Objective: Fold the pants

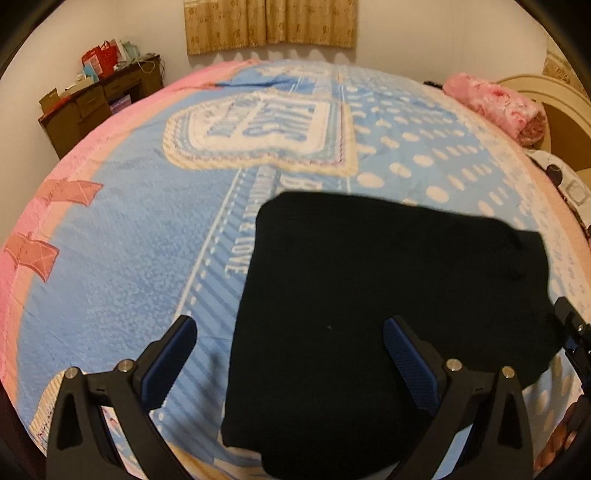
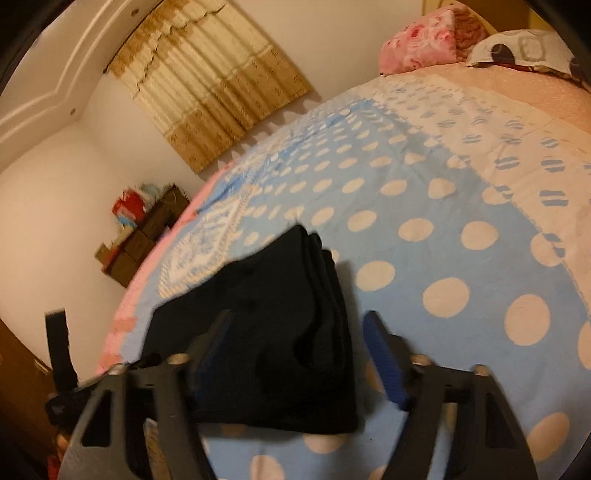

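The black pants (image 1: pixel 369 314) lie folded into a compact square on the blue bedspread (image 1: pixel 129 277). My left gripper (image 1: pixel 291 332) is open and empty, held above the pants' near left part. In the right wrist view the pants (image 2: pixel 288 332) show stacked layers along their right edge. My right gripper (image 2: pixel 299 328) is open and empty, its jaws standing wide over the pants' right edge without holding them. The right gripper also shows at the far right of the left wrist view (image 1: pixel 576 332).
The bedspread (image 2: pixel 443 240) has white dots and a pink border. A pink rolled blanket (image 1: pixel 495 107) and a pillow (image 2: pixel 524 48) lie at the head of the bed. A brown desk (image 1: pixel 99 99) with bags stands by the far wall under curtains (image 1: pixel 269 22).
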`<state>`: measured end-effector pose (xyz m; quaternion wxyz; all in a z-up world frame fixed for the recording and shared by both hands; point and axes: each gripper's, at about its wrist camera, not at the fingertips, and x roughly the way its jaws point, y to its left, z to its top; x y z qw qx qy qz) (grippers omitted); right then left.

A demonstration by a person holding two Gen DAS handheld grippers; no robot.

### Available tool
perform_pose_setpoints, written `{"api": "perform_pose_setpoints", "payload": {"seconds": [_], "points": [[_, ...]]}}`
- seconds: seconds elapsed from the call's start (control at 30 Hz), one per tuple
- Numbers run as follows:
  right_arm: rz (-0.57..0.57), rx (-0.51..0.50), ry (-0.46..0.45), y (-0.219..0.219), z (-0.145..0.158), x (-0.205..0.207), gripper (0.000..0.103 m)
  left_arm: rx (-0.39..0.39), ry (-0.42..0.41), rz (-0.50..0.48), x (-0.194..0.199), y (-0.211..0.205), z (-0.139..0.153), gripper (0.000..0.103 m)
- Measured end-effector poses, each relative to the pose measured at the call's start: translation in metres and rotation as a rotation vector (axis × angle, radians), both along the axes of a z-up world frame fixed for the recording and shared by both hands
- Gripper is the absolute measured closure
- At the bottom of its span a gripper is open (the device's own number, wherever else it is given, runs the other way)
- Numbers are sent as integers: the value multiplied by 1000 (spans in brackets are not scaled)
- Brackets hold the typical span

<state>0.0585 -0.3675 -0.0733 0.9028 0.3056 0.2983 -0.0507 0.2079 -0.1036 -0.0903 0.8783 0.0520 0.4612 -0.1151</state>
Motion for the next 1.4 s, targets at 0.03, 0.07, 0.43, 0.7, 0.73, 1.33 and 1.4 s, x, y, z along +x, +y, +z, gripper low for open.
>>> {"api": "perform_pose_setpoints", "payload": {"seconds": [0.03,0.07,0.43,0.7,0.73,1.33,1.4], "points": [[8,-2,9,2,-3,1,49,-9,5,1,0,1,-3,0],[18,-2,18,4,-7,2,52,-16,9,3,1,2,-4,0],[28,-21,26,1,-15,7,55,-86,58,13,11,5,-13,0],[74,-55,49,5,-17,13,54,-158,119,32,21,9,-21,0],[83,-58,55,5,-16,14,54,-154,120,22,21,6,-20,0],[160,-98,-6,12,-23,27,30,-344,196,-90,29,25,-18,0],[162,-94,-6,12,-23,27,30,-361,210,-95,32,22,-17,0]]}}
